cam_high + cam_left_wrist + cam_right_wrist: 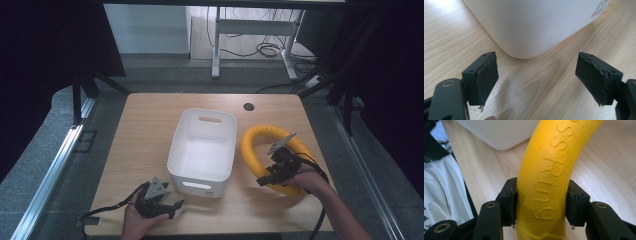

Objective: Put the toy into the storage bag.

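Note:
A thick yellow foam ring (254,150) with raised lettering lies to the right of a white plastic bin (200,187) on the wooden table. My right gripper (266,180) is shut on the ring's near side. In the right gripper view its two pads press on either flank of the yellow ring (549,162), with the right gripper (541,206) straddling it. My left gripper (172,207) rests low near the table's front edge, left of the bin's near corner. In the left gripper view the left gripper (537,80) stands open, nothing between its pads, and faces the bin's rounded corner (531,25).
The bin is empty, with handle slots in its near and far walls. A dark round grommet hole (248,106) sits near the table's (145,130) far edge. Beyond the table are desk legs and cables on the floor.

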